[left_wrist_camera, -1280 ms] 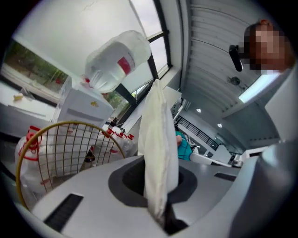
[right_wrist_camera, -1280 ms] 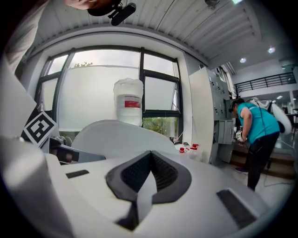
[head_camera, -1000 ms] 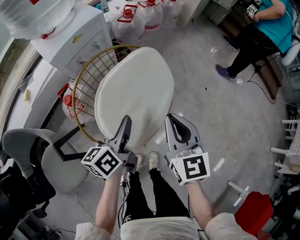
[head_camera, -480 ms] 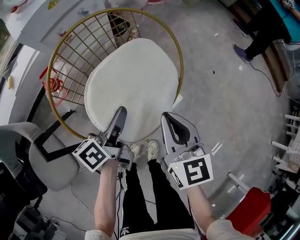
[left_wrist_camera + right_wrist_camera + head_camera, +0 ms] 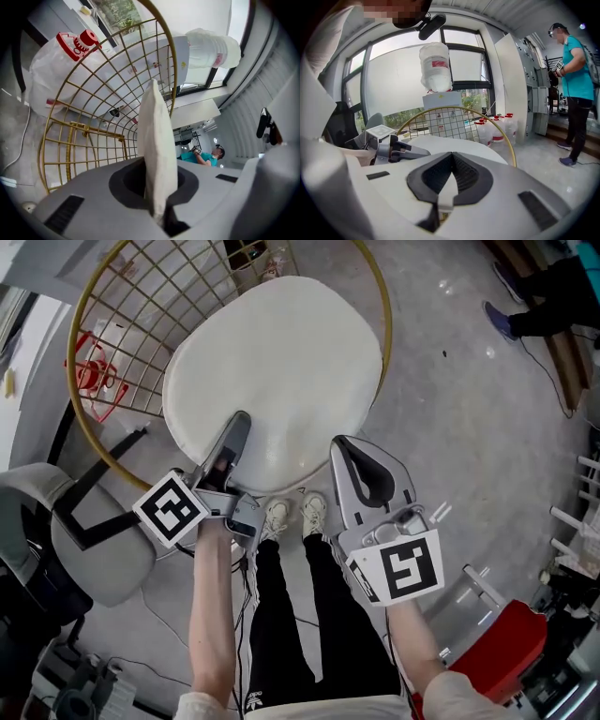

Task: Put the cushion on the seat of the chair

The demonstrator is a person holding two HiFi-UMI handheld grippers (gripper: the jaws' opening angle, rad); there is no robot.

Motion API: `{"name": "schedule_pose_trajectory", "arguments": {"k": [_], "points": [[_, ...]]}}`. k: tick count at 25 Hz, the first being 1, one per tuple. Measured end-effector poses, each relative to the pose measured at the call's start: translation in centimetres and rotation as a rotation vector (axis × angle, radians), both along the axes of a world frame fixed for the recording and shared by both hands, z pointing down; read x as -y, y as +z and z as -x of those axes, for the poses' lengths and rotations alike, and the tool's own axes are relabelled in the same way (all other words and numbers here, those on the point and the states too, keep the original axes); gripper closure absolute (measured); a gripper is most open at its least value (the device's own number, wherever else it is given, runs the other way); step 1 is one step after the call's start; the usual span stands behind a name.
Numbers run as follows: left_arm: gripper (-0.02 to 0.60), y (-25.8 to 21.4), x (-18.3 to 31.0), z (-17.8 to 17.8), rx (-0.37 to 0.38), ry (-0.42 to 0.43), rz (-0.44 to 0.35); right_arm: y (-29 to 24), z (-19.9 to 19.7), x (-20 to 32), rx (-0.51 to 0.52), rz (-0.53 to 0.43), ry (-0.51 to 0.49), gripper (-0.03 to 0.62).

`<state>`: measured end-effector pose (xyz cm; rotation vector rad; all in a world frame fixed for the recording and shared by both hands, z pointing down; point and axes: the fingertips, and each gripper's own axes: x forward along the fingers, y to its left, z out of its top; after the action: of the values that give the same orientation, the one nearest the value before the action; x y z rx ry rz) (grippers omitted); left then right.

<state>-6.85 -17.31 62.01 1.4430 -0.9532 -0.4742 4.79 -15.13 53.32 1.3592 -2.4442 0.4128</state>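
One white cushion (image 5: 277,362), spread over the gold wire chair (image 5: 112,324), with its near edge toward the person. The left gripper (image 5: 236,423) is clamped tight on that edge. The right gripper (image 5: 349,450) has its jaws almost together, apparently pinching a thin fold of the same edge.

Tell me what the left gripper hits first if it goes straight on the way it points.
Probably the chair's gold wire back: the left gripper, shut on the cushion, points toward that grid. Depth is hard to judge.
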Motion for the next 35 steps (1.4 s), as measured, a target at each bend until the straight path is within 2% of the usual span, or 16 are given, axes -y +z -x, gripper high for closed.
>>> {"name": "schedule_pose_trajectory", "arguments": {"k": [7, 13, 21, 28, 35], "points": [[0.543, 2.2, -0.6, 0.6, -0.022, -0.038, 0.069, 1.5, 1.6, -0.5, 0.01, 0.024, -0.011, 0.577], [0.543, 4.4, -1.3, 0.8, -0.009, -0.055, 0.106, 2.6, 1.4, -0.7, 0.003, 0.043, -0.009, 0.577], [0.54, 7.6, -2.0, 2.0, 0.134, -0.023, 0.164, 3.6, 1.9, -0.6, 0.02, 0.058, 0.022, 0.577], [0.537, 9.6, -2.4, 2.0, 0.164, -0.037, 0.207, 4.4, 1.4, -0.6, 0.041, 0.077, 0.077, 0.577], [0.512, 10.4, -2.6, 2.3, 0.218, -0.046, 0.224, 5.5, 0.8, -1.8, 0.014, 0.107, 0.061, 0.577]]}}
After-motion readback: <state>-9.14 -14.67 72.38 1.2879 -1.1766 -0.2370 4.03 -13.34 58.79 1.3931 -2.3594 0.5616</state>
